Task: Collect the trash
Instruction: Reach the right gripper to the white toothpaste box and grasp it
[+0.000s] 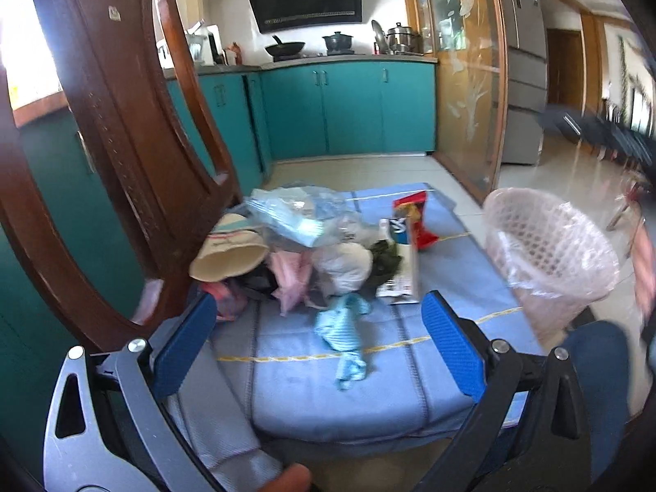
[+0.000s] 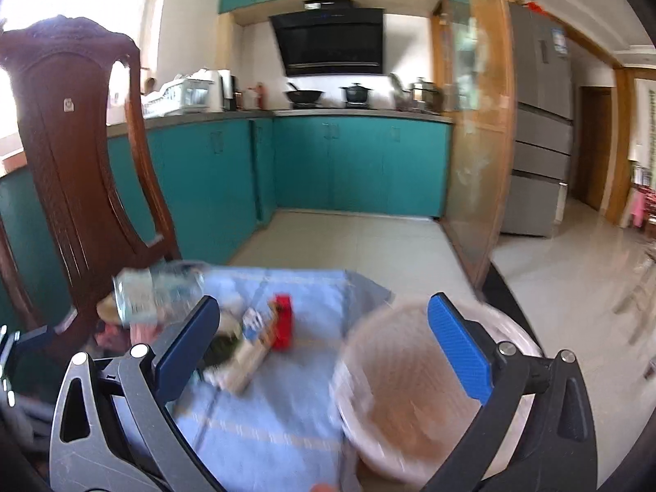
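A pile of trash lies on a blue quilted cloth (image 1: 328, 393): a tipped paper cup (image 1: 227, 252), clear plastic bags (image 1: 295, 215), a red snack bag (image 1: 416, 221), a flat carton (image 1: 399, 264), pink and white wrappers, and a light-blue wrapper (image 1: 342, 330) nearest me. My left gripper (image 1: 320, 299) is open just short of that wrapper, holding nothing. A pink mesh basket (image 1: 549, 254) with a clear liner stands tilted at the cloth's right. My right gripper (image 2: 324, 299) is open; its right pad (image 2: 459, 348) is over the blurred basket (image 2: 389, 373). The red bag (image 2: 283, 324) and carton (image 2: 250, 354) lie ahead.
A dark wooden chair back (image 1: 123, 143) rises close on the left, touching the pile. Teal kitchen cabinets (image 1: 348, 110) run behind, with a glass door (image 1: 467, 82) and a grey fridge (image 1: 525, 61) to the right. Pale tiled floor (image 2: 352, 246) lies beyond the cloth.
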Demonstrator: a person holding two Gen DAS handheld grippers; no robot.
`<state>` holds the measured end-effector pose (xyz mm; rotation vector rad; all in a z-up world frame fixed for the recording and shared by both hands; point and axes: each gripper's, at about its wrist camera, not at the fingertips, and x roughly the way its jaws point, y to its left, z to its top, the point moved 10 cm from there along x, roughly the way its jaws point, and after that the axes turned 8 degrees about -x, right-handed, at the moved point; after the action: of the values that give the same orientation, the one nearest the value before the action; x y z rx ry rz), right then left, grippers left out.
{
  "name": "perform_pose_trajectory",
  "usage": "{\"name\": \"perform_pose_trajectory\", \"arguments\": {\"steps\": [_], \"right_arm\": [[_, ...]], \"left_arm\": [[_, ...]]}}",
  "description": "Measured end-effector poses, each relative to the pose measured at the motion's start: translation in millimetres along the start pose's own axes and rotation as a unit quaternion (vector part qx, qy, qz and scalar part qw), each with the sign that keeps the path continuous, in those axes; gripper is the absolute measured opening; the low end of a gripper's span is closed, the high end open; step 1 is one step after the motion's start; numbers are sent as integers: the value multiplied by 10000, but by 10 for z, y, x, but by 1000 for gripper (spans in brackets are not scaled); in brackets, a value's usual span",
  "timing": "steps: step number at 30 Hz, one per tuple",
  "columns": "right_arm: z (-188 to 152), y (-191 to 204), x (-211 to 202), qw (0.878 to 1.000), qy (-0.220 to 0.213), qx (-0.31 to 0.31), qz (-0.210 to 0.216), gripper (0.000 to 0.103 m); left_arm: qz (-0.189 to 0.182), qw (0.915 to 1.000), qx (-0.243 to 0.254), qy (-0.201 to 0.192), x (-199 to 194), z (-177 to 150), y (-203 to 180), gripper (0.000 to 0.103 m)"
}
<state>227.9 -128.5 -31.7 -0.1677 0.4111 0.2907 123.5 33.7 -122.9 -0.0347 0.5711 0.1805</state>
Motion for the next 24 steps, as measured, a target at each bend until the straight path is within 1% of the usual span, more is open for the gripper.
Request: {"name": "perform_pose_trajectory", "arguments": {"steps": [2,3,4,5,6,7,8,9,10,12,15,17,19,24], "right_arm": [[246,61,290,9996,-146,-220,-93,100],[337,107,408,9994,-190,-289,-61,100],[402,179,567,9994,-178,-299,90,100],[409,207,653,9994,-155,-257,161,100],[379,228,747,9996,-141,-179,193,100],[279,242,828,9997,-110,-63,228,100],[144,257,884,9995,-15,31,307,100],[46,270,935,9991,115,72,390,100],[-116,305,1008,9984,364,21,426,100],[-210,329,1068,9975,588,-144,371,100],[-211,344,1079,9978,555,-156,340,100],[-228,343,1084,9969,637,-61,458,100],[-232,305,1093,9968,656,21,465,100],[-232,242,1120,9966,752,69,326,100]], "left_arm": [[109,9999,5,39,21,-29,47,100],[140,9999,-40,87,41,-57,78,99],[162,9997,-97,135,58,-83,110,97],[186,9995,-151,182,73,-104,141,89],[202,9994,-182,222,89,-128,168,85],[235,9991,-209,276,116,-153,194,78],[285,9988,-226,332,145,-173,221,75],[348,9984,-243,373,182,-206,252,75],[385,9981,-271,396,207,-222,273,75],[425,9973,-397,449,278,-239,316,75],[381,9960,-601,532,377,-246,324,75],[350,9960,-641,523,397,-243,299,82],[396,9963,-609,461,399,-228,280,87],[383,9959,-706,425,428,-252,284,88]]}}
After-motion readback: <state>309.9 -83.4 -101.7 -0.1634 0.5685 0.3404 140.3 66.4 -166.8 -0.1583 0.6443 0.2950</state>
